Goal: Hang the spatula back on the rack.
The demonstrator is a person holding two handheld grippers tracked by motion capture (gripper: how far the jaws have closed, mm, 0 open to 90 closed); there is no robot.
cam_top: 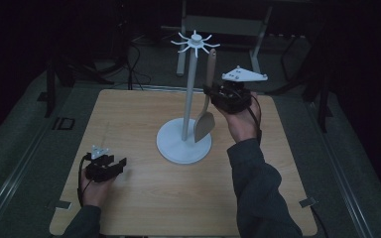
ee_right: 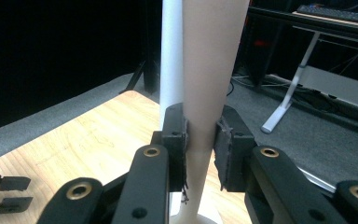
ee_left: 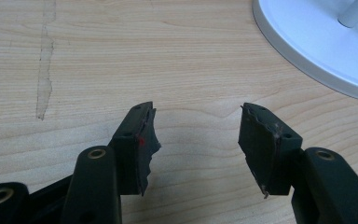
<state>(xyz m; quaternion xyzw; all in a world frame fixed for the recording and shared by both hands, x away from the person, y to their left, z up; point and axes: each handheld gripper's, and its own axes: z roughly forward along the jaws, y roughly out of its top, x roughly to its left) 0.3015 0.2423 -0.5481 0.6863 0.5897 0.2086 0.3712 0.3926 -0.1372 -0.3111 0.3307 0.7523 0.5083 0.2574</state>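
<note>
A white utensil stand (cam_top: 191, 89) with a round base (cam_top: 171, 144) and a spoked hook crown (cam_top: 195, 42) rises from the middle of the table. A beige spatula (cam_top: 207, 106) hangs upright beside the pole, blade down. My right gripper (cam_top: 211, 92) is shut on its handle (ee_right: 204, 93), the jaws pressing it from both sides just in front of the white pole (ee_right: 170, 56). My left gripper (cam_top: 121, 163) rests low on the wooden table (cam_top: 129, 119) at front left, open, nothing between its jaws (ee_left: 196, 140); the stand's base (ee_left: 317, 42) lies to its upper right.
Dark grey carpet surrounds the table. A desk with white legs (ee_right: 289, 100) and cables stands beyond the far edge. The left gripper's fingertips (ee_right: 14, 183) show at the bottom left of the right gripper view. Bare tabletop spans the front and left.
</note>
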